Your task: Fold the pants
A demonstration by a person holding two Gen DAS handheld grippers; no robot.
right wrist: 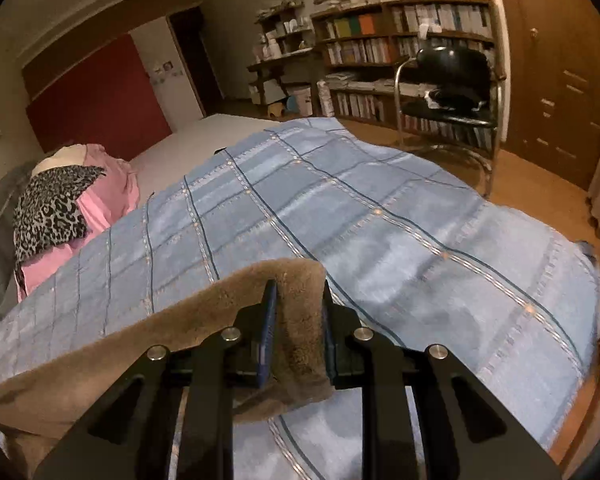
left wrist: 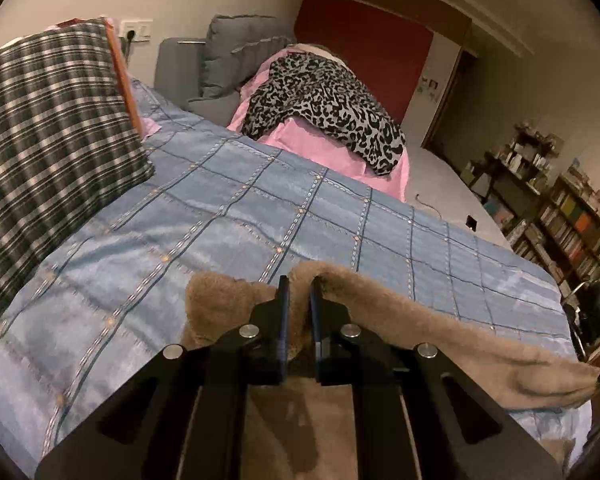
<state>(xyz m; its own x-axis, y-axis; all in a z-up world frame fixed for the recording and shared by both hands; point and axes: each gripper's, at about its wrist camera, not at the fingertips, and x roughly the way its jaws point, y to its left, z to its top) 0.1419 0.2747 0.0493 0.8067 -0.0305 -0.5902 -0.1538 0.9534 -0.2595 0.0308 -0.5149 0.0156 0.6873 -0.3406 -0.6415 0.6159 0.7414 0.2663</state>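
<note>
The pants (left wrist: 440, 320) are brown and fleecy, lifted above a bed with a blue checked cover (left wrist: 220, 220). My left gripper (left wrist: 300, 284) is shut on one part of their upper edge, and fabric bulges up between and beside its fingers. From there the brown cloth stretches off to the right. In the right wrist view the same pants (right wrist: 100, 356) run off to the left. My right gripper (right wrist: 299, 288) is shut on a thick fold of them. The rest of the pants hangs below both grippers, out of sight.
A plaid pillow (left wrist: 48, 152) lies on the left of the bed. A leopard-print cloth (left wrist: 324, 104) rests on pink fabric (left wrist: 320, 144) at the far side. A black chair (right wrist: 448, 92) and bookshelves (right wrist: 400, 52) stand beyond the blue cover (right wrist: 380, 220).
</note>
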